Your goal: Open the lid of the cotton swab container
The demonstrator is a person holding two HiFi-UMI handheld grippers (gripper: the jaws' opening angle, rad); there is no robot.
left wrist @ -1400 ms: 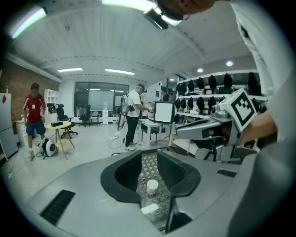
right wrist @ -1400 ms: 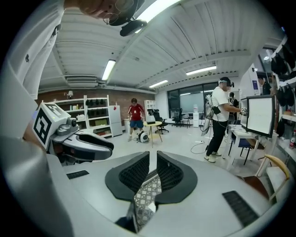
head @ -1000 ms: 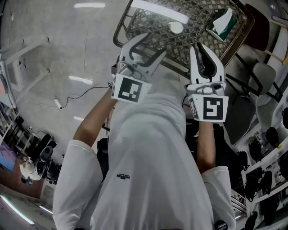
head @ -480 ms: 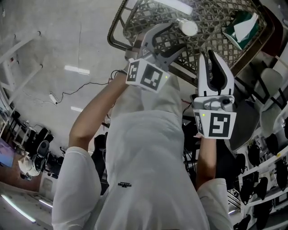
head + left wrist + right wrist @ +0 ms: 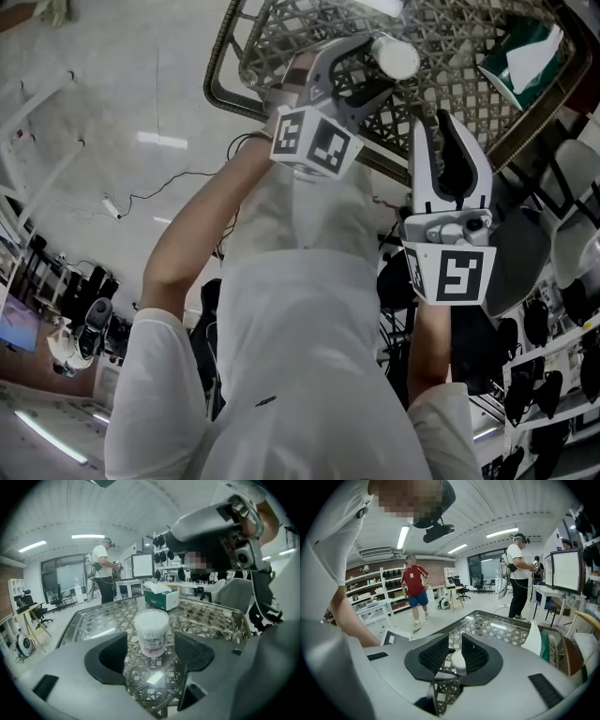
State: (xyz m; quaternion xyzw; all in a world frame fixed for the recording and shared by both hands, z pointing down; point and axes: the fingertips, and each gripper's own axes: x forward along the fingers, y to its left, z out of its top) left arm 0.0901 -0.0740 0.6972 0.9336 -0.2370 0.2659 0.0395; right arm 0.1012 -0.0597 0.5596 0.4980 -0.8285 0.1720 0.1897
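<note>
The cotton swab container (image 5: pixel 151 632) is a small white tub with a white lid, standing upright on the glass table (image 5: pixel 93 620). In the left gripper view it sits just ahead of my left gripper (image 5: pixel 150 657). That gripper's jaws are opening wide, one on either side of the tub and touching nothing. The head view shows the tub (image 5: pixel 394 58) just past the left gripper (image 5: pixel 361 67). My right gripper (image 5: pixel 445 131) hangs back near the table's edge. Its jaws (image 5: pixel 454 652) are opening from a narrow gap and hold nothing, and the tub (image 5: pixel 458 662) shows beyond them.
A green and white tissue box (image 5: pixel 161 597) stands further back on the table (image 5: pixel 281 37), at the right in the head view (image 5: pixel 525 52). Other people stand in the room beyond, with desks, monitors, chairs and shelves. A cable lies on the floor (image 5: pixel 141 202).
My left gripper has moved forward over the table to the container, and its jaws have spread wider. The right gripper has stayed back at the table's edge.
</note>
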